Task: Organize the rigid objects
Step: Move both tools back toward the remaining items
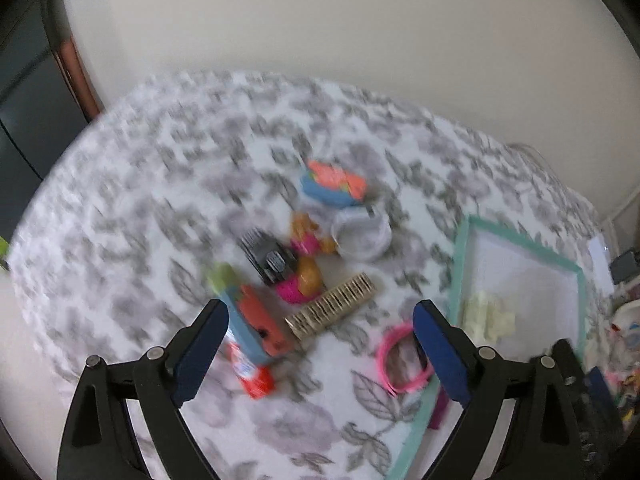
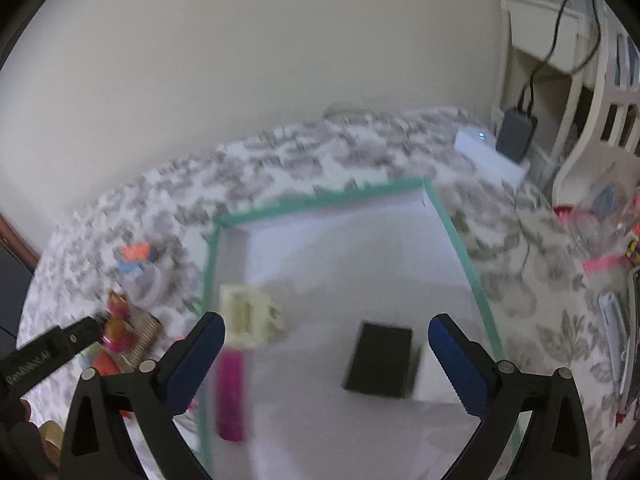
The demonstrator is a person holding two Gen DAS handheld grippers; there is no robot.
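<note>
My left gripper [image 1: 320, 322] hangs open above a heap of small toys on the floral cloth: an orange and blue toy [image 1: 252, 334], a ribbed tan comb [image 1: 332, 310], a black comb [image 1: 268, 258], pink and orange figures [image 1: 302, 280], a clear ring [image 1: 362, 234] and a pink ring [image 1: 402, 360]. Nothing sits between its fingers. My right gripper [image 2: 326, 338] is open over the teal-rimmed white tray [image 2: 320, 200]. In the tray lie a black box [image 2: 380, 360], a magenta bar [image 2: 231, 396] and a cream block [image 2: 248, 314].
A wall runs behind the table. At the right stand a white device [image 2: 486, 154], a grey charger with a cable [image 2: 516, 134], a white chair [image 2: 592, 128] and clutter [image 2: 612, 264]. Another orange and blue toy [image 1: 334, 186] lies further back.
</note>
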